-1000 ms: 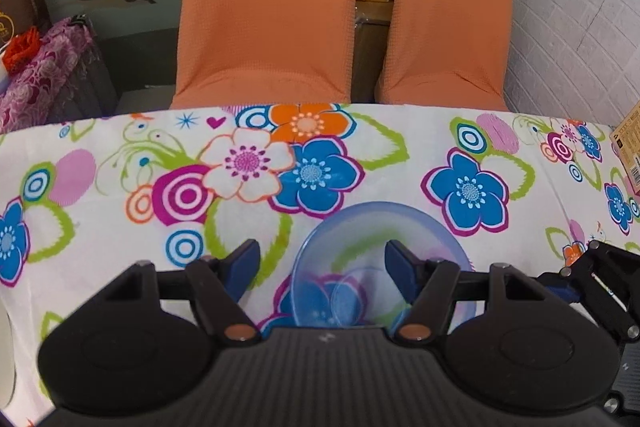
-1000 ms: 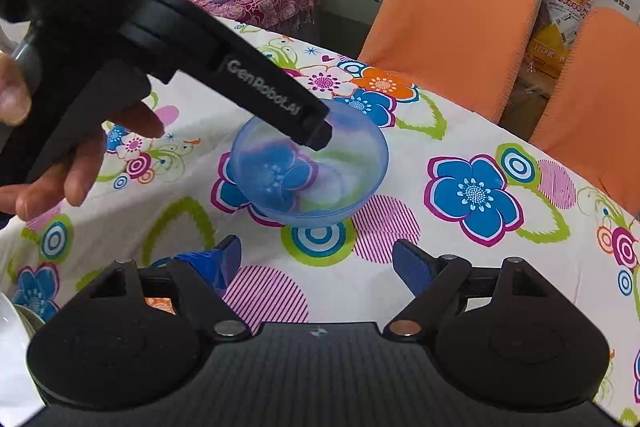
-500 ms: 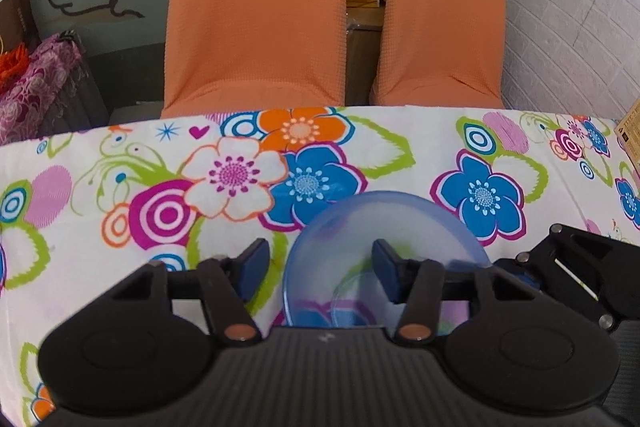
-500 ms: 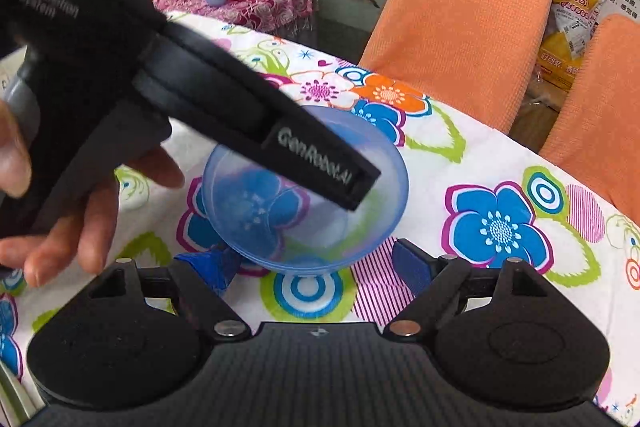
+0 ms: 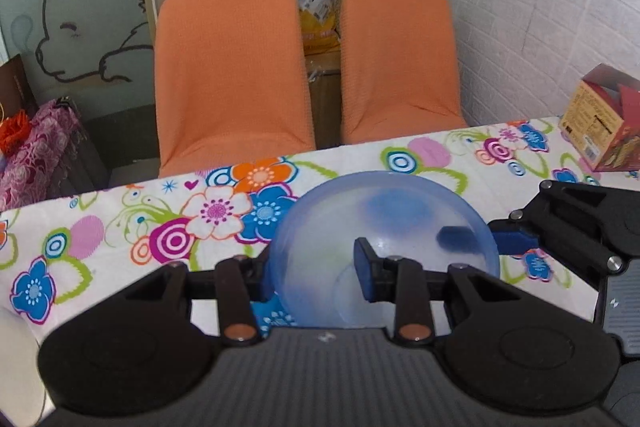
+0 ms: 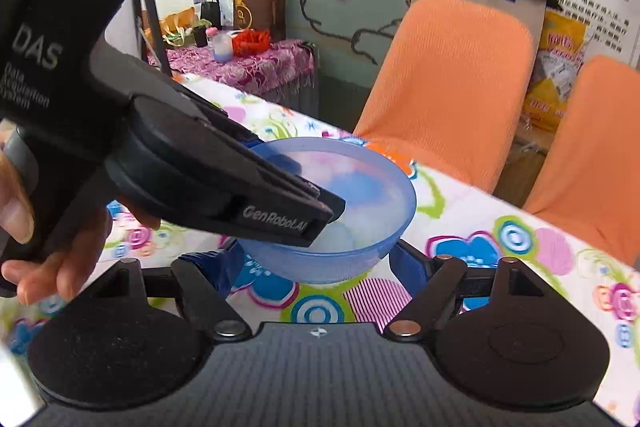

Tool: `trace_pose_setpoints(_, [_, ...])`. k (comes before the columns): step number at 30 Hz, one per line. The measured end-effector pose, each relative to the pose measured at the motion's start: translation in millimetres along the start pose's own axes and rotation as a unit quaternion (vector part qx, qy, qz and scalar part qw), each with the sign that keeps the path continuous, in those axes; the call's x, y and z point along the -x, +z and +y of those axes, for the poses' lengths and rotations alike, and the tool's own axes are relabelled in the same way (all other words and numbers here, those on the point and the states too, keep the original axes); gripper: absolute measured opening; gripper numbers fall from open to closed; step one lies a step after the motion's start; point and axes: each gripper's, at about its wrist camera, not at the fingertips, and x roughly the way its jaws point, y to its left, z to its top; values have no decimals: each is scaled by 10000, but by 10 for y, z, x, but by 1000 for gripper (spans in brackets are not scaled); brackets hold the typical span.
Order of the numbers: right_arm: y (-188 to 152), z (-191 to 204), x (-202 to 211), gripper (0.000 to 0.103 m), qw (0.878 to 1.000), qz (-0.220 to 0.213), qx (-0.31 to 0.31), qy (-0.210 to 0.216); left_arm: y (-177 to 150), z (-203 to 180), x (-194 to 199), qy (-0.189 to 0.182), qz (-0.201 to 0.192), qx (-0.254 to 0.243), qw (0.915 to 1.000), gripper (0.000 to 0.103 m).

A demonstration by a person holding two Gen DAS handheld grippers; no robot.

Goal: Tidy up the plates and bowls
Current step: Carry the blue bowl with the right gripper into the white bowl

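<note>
Firmly on bowl [image 5: 384,227] rim, left jaws.

Occlusions and cut-offs, both wrist views

Bowl's [image 5: 384,227] near rim hidden behind left gripper [image 5: 312,263]; its left finger blurred behind bowl wall. Carton [image 5: 600,123] cut by frame edge. Hand [image 6: 60,251] partly hidden.

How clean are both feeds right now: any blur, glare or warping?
Left wrist view: fisheye bends the table edge; the translucent blue plastic bowl looks hazy, while the orange chairs are fairly sharp. Right wrist view: the left gripper looms large, hiding part of the bowl; bright, no harsh glare.
</note>
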Motion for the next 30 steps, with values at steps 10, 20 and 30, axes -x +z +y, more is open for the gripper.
trace_pose_setpoints(10, [-741,302,1468,66,9975,-24,323,-632,-712,-1308,931,-950,-42,-380,9947,37])
trace_pose_setpoints(20, [-1567,303,1936,66,9939,406,-360,-956,-1394,-2129,927,-1239,375,-1065,9858,38])
trace_pose_setpoints(30, [-1948,314,1940,66,9944,253,-519,-882,-1497,-2180,836,-1072,317,-1172,9868,39])
